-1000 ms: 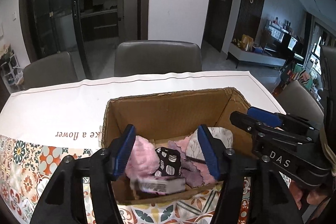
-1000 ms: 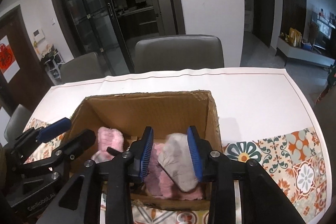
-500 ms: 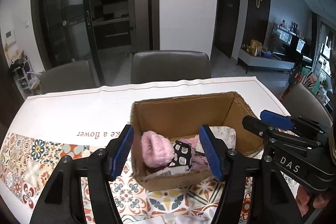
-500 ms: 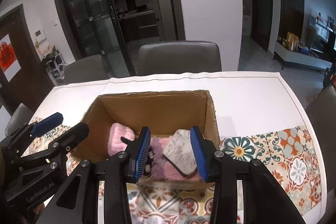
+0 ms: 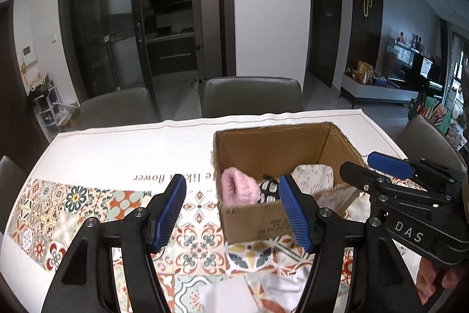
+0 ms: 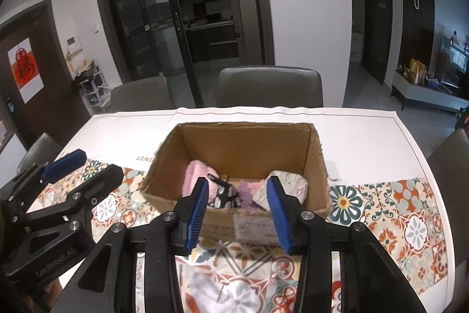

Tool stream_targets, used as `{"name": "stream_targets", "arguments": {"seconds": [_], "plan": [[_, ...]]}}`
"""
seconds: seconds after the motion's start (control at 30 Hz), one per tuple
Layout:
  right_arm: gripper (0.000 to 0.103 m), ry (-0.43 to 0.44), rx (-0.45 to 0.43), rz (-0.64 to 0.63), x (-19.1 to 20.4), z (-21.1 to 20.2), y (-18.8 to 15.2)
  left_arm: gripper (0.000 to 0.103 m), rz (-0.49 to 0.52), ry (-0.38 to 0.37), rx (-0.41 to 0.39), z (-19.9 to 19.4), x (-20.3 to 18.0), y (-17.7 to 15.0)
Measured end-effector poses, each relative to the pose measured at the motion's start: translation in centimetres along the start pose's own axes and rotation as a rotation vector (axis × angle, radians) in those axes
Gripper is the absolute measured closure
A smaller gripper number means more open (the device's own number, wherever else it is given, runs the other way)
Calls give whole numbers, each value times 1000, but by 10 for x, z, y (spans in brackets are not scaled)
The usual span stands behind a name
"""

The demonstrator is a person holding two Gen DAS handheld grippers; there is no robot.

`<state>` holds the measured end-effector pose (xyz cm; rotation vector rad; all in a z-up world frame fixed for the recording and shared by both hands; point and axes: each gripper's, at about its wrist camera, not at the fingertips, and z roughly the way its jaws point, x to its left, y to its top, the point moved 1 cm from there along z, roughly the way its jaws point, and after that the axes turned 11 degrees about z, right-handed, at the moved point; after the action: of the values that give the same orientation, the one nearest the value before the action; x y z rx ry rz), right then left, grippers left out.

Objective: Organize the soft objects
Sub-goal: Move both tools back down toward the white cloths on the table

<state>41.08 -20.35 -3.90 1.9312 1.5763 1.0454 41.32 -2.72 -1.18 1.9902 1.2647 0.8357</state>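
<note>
An open cardboard box (image 5: 263,220) (image 6: 173,148) stands on the table. In it lie a fluffy pink item (image 5: 239,189) (image 6: 195,175), a black-and-white patterned item (image 5: 268,191) (image 6: 221,195), a purple cloth (image 6: 246,189) and a white floral cloth (image 5: 313,176) (image 6: 290,184). My left gripper (image 5: 231,209) is open and empty, in front of the box's left corner. My right gripper (image 6: 239,210) is open and empty, in front of the box's near wall. Each gripper shows in the other's view, the right one (image 5: 390,169) and the left one (image 6: 79,166).
The table has a white cloth with a tiled-pattern runner (image 5: 73,210) (image 6: 395,213). A white cloth (image 5: 234,295) (image 6: 225,295) lies near the front edge. Grey chairs (image 5: 252,96) (image 6: 269,87) stand on the far side.
Both grippers have pulled back and up from inside the box, empty. The left one has also shifted left. The soft items stay in the box.
</note>
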Motion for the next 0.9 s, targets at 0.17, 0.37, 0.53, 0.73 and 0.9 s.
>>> {"name": "stream_targets", "arguments": {"seconds": [0.17,0.37,0.53,0.73,0.9], "plan": [[55,4,-3,-22,10,-7,-13,38,-7,10,16,-10,4,-16],[55,9,21,-35,18,-10,-31,38,-11,16,46,-17,6,-36],[55,6,59,-38,21,-7,-49,38,-8,7,83,-17,8,-55],[55,-4,117,-40,22,1,-69,38,1,-1,129,-15,6,-77],[55,-27,167,-61,22,10,-88,38,21,-8,165,-12,5,-96]]}}
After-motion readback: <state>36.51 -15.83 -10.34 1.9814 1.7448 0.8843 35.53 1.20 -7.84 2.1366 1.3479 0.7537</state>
